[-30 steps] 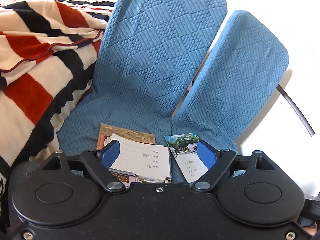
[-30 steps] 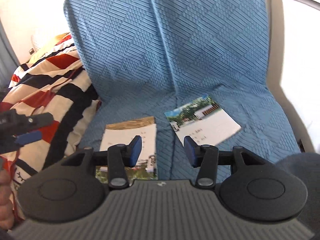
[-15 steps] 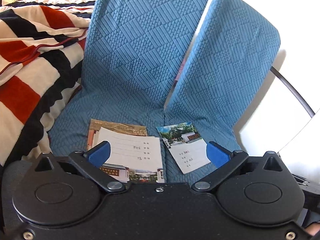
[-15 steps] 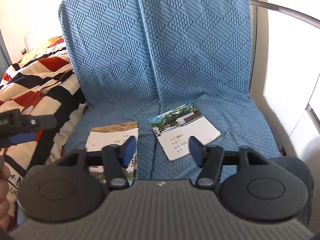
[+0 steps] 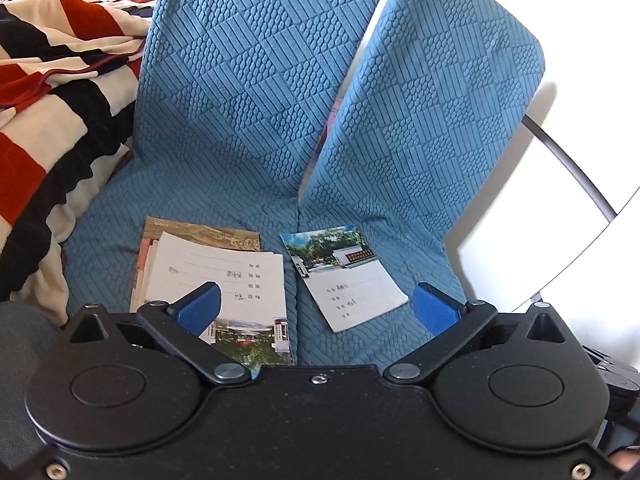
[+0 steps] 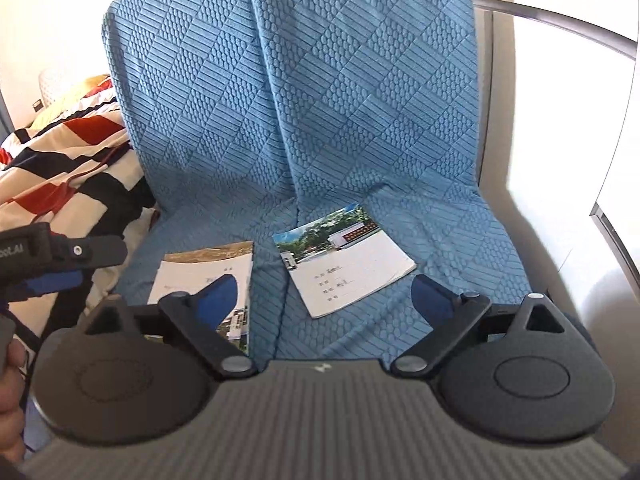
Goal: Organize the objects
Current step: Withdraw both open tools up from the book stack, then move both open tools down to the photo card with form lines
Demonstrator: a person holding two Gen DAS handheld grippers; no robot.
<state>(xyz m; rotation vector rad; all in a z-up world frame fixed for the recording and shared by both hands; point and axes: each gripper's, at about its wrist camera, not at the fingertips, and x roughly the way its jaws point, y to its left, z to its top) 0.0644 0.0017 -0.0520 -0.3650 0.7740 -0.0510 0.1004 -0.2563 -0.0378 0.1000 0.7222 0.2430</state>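
Note:
Two lots of booklets lie on a chair seat covered in blue quilted cloth point(image 5: 224, 184) point(image 6: 440, 248). On the left is a small stack of booklets point(image 5: 224, 276) point(image 6: 200, 276), the top one white with handwriting. To its right lies a single booklet point(image 5: 352, 280) point(image 6: 348, 268) with a photo strip, turned at an angle. My left gripper point(image 5: 316, 308) hovers open above the front of the seat, holding nothing. My right gripper point(image 6: 324, 296) hangs over the single booklet; its jaws are opening and nothing is pressed between them. The left gripper point(image 6: 60, 276) also shows at the left edge of the right wrist view.
A striped red, black and cream blanket point(image 5: 52, 92) point(image 6: 68, 160) lies bunched at the chair's left side. The chair's metal armrest bar point(image 5: 568, 168) point(image 6: 560, 28) curves along the right. A white wall point(image 5: 520, 216) stands beyond it. A hand point(image 6: 10, 400) holds the left gripper.
Both grippers have opened wider. Both cameras have drawn back from the seat, so more of the chair back and both booklets show. The booklets have not moved.

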